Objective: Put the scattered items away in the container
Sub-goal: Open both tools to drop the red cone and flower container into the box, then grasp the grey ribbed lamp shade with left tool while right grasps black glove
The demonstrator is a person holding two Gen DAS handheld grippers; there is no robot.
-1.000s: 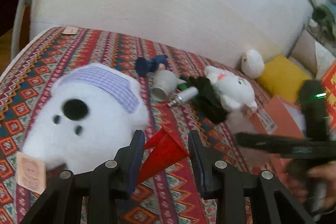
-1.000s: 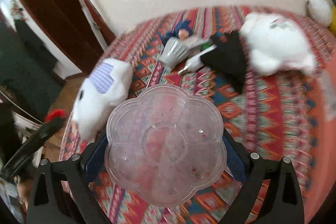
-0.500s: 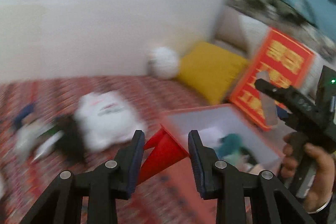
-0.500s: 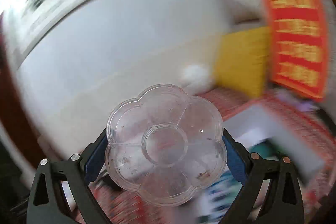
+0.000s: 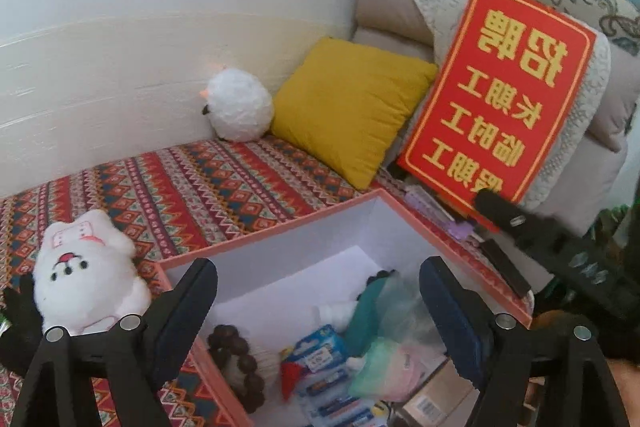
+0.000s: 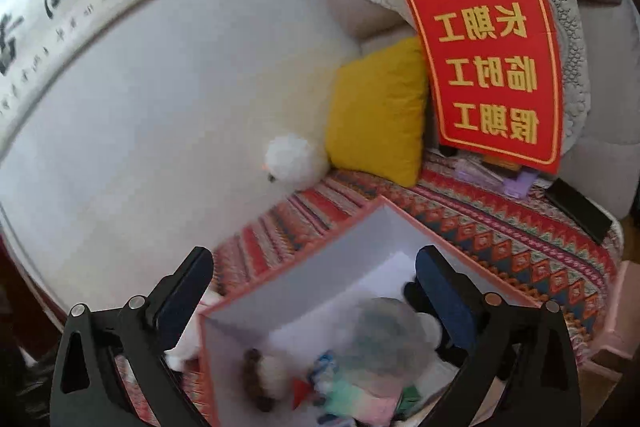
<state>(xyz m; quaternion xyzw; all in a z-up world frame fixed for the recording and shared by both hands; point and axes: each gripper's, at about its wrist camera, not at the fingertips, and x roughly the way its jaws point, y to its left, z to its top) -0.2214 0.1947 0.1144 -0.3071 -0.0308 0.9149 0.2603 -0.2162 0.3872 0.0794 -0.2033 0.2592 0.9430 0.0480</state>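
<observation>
A salmon-pink box (image 5: 272, 233) with a white inside sits on the patterned bedspread. Both grippers hang over it. My left gripper (image 5: 316, 279) is open with nothing between its fingers. My right gripper (image 6: 314, 267) is open too. Inside the box lie a small red cone (image 5: 290, 373), a dark bead bracelet (image 5: 236, 359), a blue battery pack (image 5: 320, 351) and soft green and pink bags. The clear flower-shaped dish (image 6: 384, 331) shows as a blurred translucent shape on top of them. A white plush rabbit (image 5: 80, 275) lies against the box's left side.
A round white plush (image 5: 238, 107), a yellow cushion (image 5: 348, 103) and a red sign with gold characters (image 5: 500, 95) stand behind the box against the wall and a grey sofa back. A flat black item (image 6: 576, 207) lies right of the box.
Both grippers swung from the scattered toys over to the box. The left one opened and dropped the red cone into it; the right one opened and released the clear dish.
</observation>
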